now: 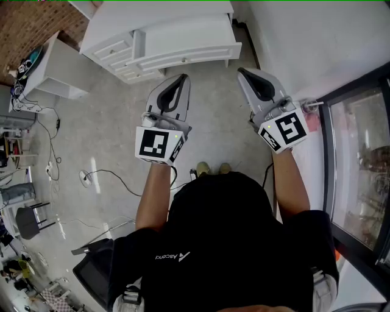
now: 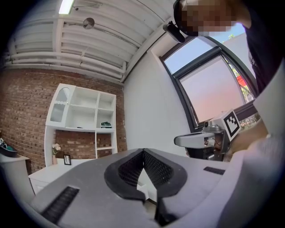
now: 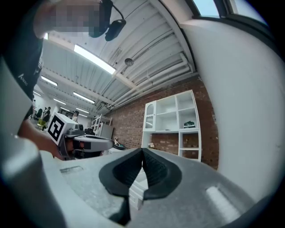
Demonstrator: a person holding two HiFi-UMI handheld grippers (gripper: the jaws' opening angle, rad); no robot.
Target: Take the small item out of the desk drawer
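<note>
The white desk stands at the top of the head view, its wide front drawer closed and a stack of small drawers at its left, also closed. No small item shows anywhere. My left gripper is held level a little short of the desk front, shut and empty. My right gripper hovers beside it to the right, near the desk's right corner, also shut with nothing in it. In the left gripper view my left gripper has its pads meeting; likewise my right gripper in the right gripper view.
A white shelf unit stands against the brick wall above the desk. A white wall and a dark-framed window run along the right. Cables lie on the floor at left, near a black chair and a white side table.
</note>
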